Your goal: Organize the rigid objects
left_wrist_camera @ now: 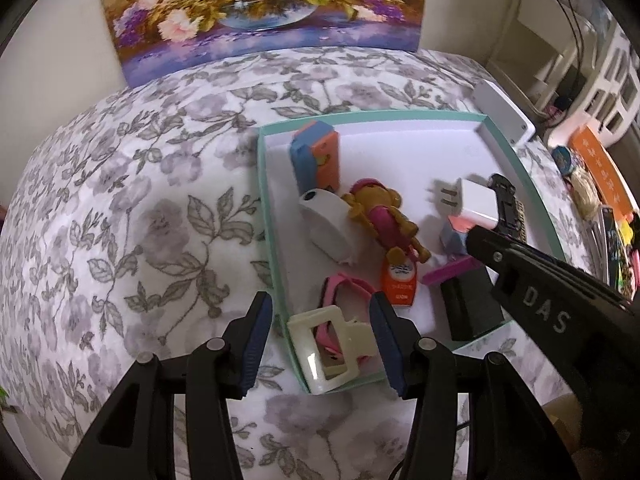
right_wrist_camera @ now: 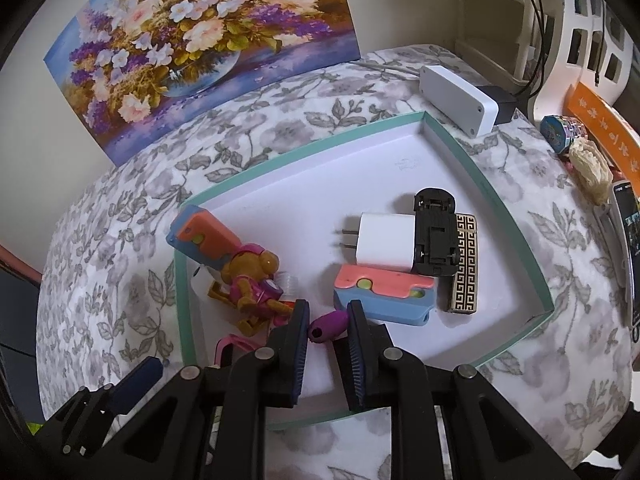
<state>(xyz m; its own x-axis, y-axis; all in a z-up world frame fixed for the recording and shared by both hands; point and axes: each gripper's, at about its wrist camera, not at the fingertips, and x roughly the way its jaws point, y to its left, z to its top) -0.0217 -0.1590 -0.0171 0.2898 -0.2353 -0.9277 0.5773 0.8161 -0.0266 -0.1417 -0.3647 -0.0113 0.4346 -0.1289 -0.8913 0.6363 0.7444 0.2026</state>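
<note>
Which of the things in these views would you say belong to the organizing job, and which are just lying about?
Job:
- teal tray
- white charger
- black toy car
- brown figurine
- purple piece between the right hand-held gripper fingers
- cream buckle before the open left hand-held gripper

Lying about:
- flower painting
- white box
- orange box

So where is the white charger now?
The charger lies inside the tray, right of centre in the right wrist view, touching the upturned toy car and just behind the pink-and-blue block.
</note>
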